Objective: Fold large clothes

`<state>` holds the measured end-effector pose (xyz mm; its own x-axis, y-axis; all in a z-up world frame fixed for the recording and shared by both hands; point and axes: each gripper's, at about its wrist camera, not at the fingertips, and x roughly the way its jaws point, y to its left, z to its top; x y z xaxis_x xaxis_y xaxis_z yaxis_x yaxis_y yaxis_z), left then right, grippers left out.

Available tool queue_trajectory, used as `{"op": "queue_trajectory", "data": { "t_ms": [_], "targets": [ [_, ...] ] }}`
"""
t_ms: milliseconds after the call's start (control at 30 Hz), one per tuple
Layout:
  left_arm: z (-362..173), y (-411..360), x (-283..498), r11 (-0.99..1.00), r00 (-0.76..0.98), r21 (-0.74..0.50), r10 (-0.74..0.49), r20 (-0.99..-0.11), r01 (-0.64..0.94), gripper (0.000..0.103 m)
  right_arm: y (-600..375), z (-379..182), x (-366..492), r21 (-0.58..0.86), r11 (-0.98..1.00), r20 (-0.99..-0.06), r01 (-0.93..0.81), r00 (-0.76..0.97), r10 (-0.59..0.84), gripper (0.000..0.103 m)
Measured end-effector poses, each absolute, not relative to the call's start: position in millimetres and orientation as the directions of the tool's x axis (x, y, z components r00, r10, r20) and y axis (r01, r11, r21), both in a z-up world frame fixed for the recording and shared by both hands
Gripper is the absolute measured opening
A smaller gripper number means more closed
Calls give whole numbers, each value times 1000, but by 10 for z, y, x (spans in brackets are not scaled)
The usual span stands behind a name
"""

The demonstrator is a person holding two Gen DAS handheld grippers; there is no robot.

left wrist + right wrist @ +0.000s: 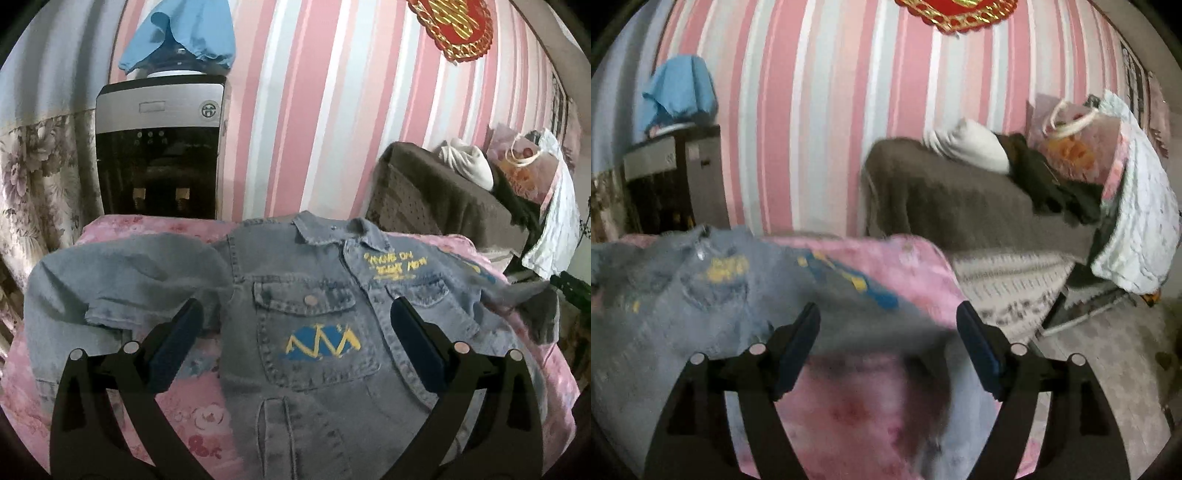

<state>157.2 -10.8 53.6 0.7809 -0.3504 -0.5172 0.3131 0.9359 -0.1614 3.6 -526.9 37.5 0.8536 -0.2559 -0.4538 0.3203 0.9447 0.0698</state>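
A light blue denim jacket (314, 295) lies front up on a pink floral cloth (192, 417), collar at the far side. It has yellow lettering and a blue and yellow patch on its chest pocket. One sleeve (122, 280) spreads to the left. My left gripper (295, 310) is open above the jacket's chest and holds nothing. In the blurred right wrist view the jacket (701, 295) lies left, and its other sleeve (871, 321) runs between the fingers. My right gripper (888, 314) is open above that sleeve.
A water dispenser (159, 147) with a blue cloth on top stands behind the table at the striped wall. A brown-covered sofa (960, 199) with bags and clothes stands to the right. The table edge (945, 280) drops to the floor on the right.
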Motion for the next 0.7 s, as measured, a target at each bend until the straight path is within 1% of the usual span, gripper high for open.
{"op": "queue_trajectory", "data": {
  "t_ms": [100, 167, 200, 233, 300, 333, 567, 700],
  "targets": [
    [468, -56, 1571, 932, 765, -184, -361, -533, 312, 100, -5387, 267, -104, 169, 927, -472, 335, 853, -223, 77],
    [466, -45, 1569, 930, 763, -191, -367, -532, 314, 100, -5300, 206, -109, 70, 928, -480, 366, 828, -290, 77],
    [473, -46, 1564, 929, 765, -190, -369, -527, 317, 100, -5279, 183, -90, 44, 930, -479, 365, 824, -301, 77],
    [486, -53, 1563, 930, 769, -185, -367, -523, 318, 100, -5284, 152, -57, 62, 934, -495, 351, 824, -277, 77],
    [508, -86, 1579, 929, 769, -180, -368, -523, 322, 100, -5381, 123, -44, 214, 917, -499, 336, 845, -193, 77],
    [526, -114, 1592, 927, 767, -182, -373, -522, 327, 100, -5401, 119, -36, 249, 908, -496, 338, 850, -181, 77],
    [566, -249, 1502, 923, 769, -166, -381, -513, 347, 100, -5302, 52, 81, 289, 897, -508, 335, 848, -153, 78],
    [522, -271, 1489, 919, 763, -175, -391, -515, 353, 100, -5384, -67, 205, 354, 872, -530, 339, 841, -111, 79]
  ]
}}
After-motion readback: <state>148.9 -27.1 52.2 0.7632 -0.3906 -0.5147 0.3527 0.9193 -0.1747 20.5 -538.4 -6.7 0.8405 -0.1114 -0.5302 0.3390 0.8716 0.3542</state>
